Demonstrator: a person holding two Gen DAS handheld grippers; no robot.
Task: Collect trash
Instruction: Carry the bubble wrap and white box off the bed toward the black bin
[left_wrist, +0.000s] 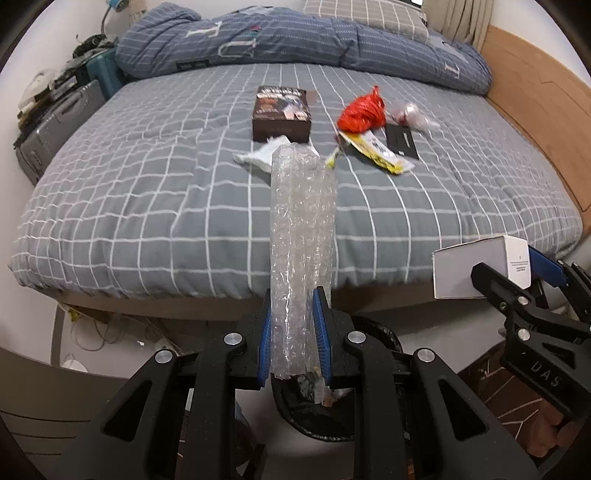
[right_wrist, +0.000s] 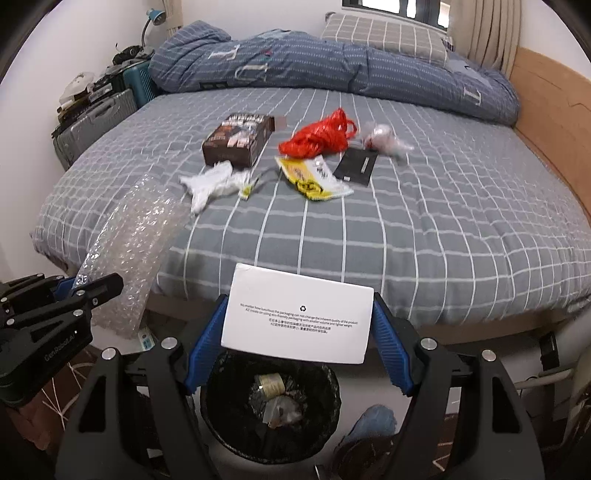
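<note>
In the left wrist view, the left gripper (left_wrist: 293, 334) has its fingers narrow and pressed on a long roll of bubble wrap (left_wrist: 301, 236). The roll stands up between the blue pads and hides part of the bed (left_wrist: 147, 192) behind it. Under the gripper is the black trash bin (left_wrist: 373, 328), but the fingers and the roll cover most of it, so only a part of the rim and a dark inside show. On the bed lie a brown box (left_wrist: 281, 112), a crumpled white tissue (left_wrist: 260, 155), a red plastic bag (left_wrist: 362, 110), a yellow wrapper (left_wrist: 376, 151), a flat black card (left_wrist: 400, 140) and a clear crumpled wrap (left_wrist: 410, 114), which is blurred. At the right edge the right gripper (left_wrist: 517, 273) comes in, cut off by the frame, holding a white box (left_wrist: 480, 266).

In the right wrist view, the right gripper (right_wrist: 299, 321) has its fingers rather wide, closed on the two ends of the white box (right_wrist: 297, 317), which carries small print too fine to read. The box is above the open trash bin (right_wrist: 218, 398), and it hides the far rim. Inside the bin some pieces of trash are visible, hard to identify. At the left edge the left gripper (right_wrist: 85, 288) is partly cut off, with the bubble wrap (right_wrist: 136, 236) rising from it. The same things lie on the bed (right_wrist: 443, 229): brown box (right_wrist: 238, 140), tissue (right_wrist: 212, 182), red bag (right_wrist: 319, 138), yellow wrapper (right_wrist: 314, 177), black card (right_wrist: 356, 166).
</note>
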